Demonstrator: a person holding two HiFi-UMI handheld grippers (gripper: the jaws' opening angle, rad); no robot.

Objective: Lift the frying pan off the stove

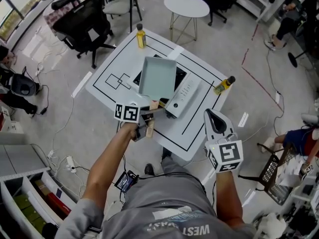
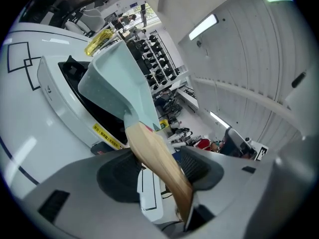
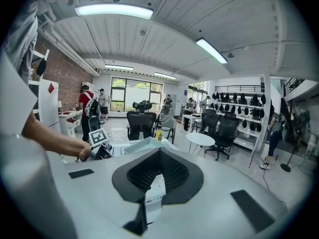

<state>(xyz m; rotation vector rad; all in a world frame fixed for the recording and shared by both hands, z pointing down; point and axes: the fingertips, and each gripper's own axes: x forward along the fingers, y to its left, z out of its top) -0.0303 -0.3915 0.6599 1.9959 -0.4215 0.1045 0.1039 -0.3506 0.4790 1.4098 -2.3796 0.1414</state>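
Left gripper (image 2: 160, 169) clamps frying pan (image 1: 157, 76) handle; pan seemingly clear above stove (image 1: 185, 94).

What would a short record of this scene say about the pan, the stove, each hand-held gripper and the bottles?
frying pan: pale teal, square, tilted over the stove; whether its far edge is clear cannot be told
wooden handle: between the left jaws
stove: white body, black top, on the table
left hand-held gripper: closed on the wooden handle
right hand-held gripper: shut, empty, held away from the stove
two yellow bottles: upright, at two table corners
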